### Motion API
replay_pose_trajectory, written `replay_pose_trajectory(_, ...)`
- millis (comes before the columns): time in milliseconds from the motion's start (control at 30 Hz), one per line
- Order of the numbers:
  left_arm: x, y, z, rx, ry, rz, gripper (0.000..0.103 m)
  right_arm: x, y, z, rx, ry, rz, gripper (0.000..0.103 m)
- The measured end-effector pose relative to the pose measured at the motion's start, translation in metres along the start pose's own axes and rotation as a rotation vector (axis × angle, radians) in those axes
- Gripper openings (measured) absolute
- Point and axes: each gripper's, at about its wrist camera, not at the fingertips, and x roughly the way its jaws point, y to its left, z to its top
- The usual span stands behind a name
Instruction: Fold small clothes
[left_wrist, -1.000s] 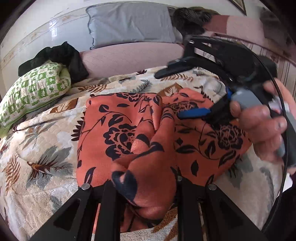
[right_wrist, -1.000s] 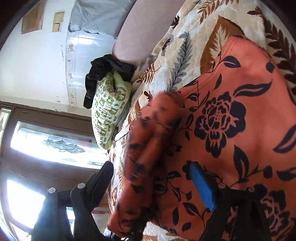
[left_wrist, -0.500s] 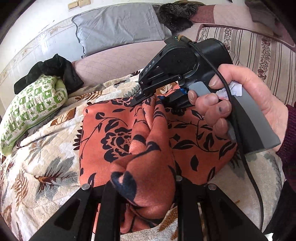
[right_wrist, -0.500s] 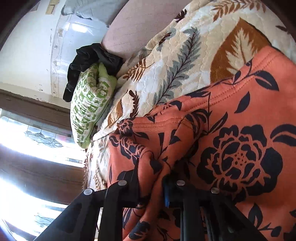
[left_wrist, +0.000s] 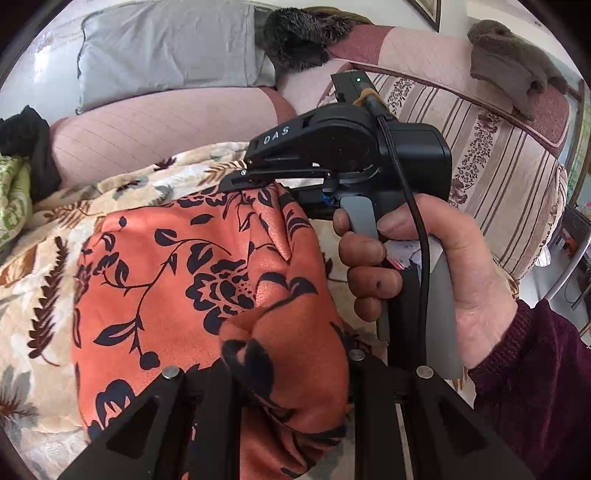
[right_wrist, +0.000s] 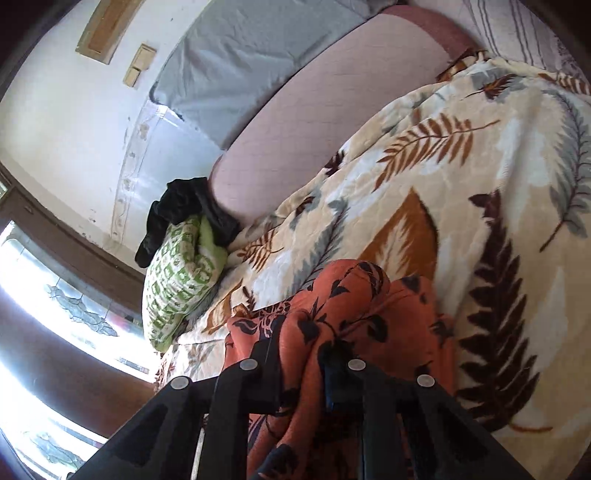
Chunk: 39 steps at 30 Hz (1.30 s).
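Note:
An orange garment with black flowers (left_wrist: 166, 277) lies bunched on a leaf-print blanket (left_wrist: 37, 258). My left gripper (left_wrist: 284, 369) is shut on a thick fold of its near edge. In the same view a person's hand (left_wrist: 443, 258) holds my right gripper (left_wrist: 236, 182) at the garment's far right corner. The right wrist view shows the right gripper (right_wrist: 303, 350) with its jaws closing, a gathered fold of the garment (right_wrist: 369, 314) pinched between them. The cloth hangs taut between the two grips, lifted off the blanket (right_wrist: 443, 166).
A green-and-white pillow (right_wrist: 177, 280) with a black cloth (right_wrist: 177, 206) on it sits at the blanket's left end. Behind are a pink sofa back (left_wrist: 147, 136), a grey pillow (left_wrist: 166, 48) and a striped cushion (left_wrist: 498, 147). A bright window fills the right wrist view's left side.
The right gripper went from wide open to closed on the garment's far corner and lifted it. Both grippers rose and swung right, gathering the cloth into a narrower bunch.

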Motion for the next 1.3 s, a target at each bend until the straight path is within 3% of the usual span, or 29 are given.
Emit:
replay_pose_trajectory(67,0.019,0.002,0.003,-0.025,0.039,-0.025,0.021,0.000,-0.013,0.005,0.010,0.007,-0.021,0.016)
replay_pose_trajectory(133,0.032,0.005,0.004,-0.053,0.085,-0.039,0.029,0.005,-0.022,0.007,-0.004,0.027,-0.066,0.016)
replay_pose_trajectory(233,0.033,0.019,0.002,-0.110,0.150,-0.114,0.051,0.016,-0.042,0.008,0.029,0.110,-0.123,0.021)
replay_pose_trajectory(300,0.020,0.021,0.001,-0.128,0.165,-0.149,0.063,0.018,-0.051,0.007,0.062,0.142,-0.141,0.030)
replay_pose_trajectory(333,0.009,0.020,0.000,-0.116,0.160,-0.145,0.065,0.014,-0.052,0.008,0.062,0.135,-0.147,0.039)
replay_pose_trajectory(367,-0.005,0.019,-0.001,-0.094,0.145,-0.138,0.072,0.007,-0.052,0.010,0.056,0.116,-0.179,0.057)
replay_pose_trajectory(433,-0.036,0.018,-0.008,-0.045,0.081,-0.113,0.078,-0.017,-0.052,0.014,0.059,0.033,-0.240,0.068)
replay_pose_trajectory(533,-0.066,0.028,-0.016,0.008,0.014,0.031,0.081,-0.051,-0.046,0.014,0.068,-0.046,-0.184,0.067)
replay_pose_trajectory(633,-0.084,0.046,-0.024,0.001,-0.020,0.191,0.081,-0.070,-0.012,-0.002,-0.050,-0.041,-0.176,0.046)
replay_pose_trajectory(667,-0.084,0.056,-0.026,-0.027,-0.008,0.232,0.081,-0.071,0.003,-0.011,-0.096,-0.022,-0.175,0.035)
replay_pose_trajectory(767,-0.072,0.084,-0.033,-0.086,0.045,0.304,0.081,-0.067,0.035,-0.039,-0.159,0.057,-0.168,0.035)
replay_pose_trajectory(900,-0.047,0.088,-0.056,0.007,0.157,0.417,0.081,-0.068,0.056,-0.084,-0.225,0.130,-0.162,0.035)
replay_pose_trajectory(1033,-0.037,0.096,-0.074,0.001,0.211,0.409,0.083,-0.061,0.027,-0.117,-0.200,0.236,-0.308,0.033)
replay_pose_trajectory(1067,-0.039,0.096,-0.074,-0.004,0.219,0.404,0.083,-0.058,0.012,-0.121,-0.169,0.271,-0.349,0.021)
replay_pose_trajectory(1100,-0.039,0.097,-0.072,-0.012,0.216,0.403,0.083,-0.057,0.002,-0.122,-0.141,0.284,-0.362,0.016)
replay_pose_trajectory(1300,-0.065,0.102,-0.058,-0.106,0.121,0.345,0.083,-0.075,0.027,-0.101,-0.187,0.154,-0.298,0.019)
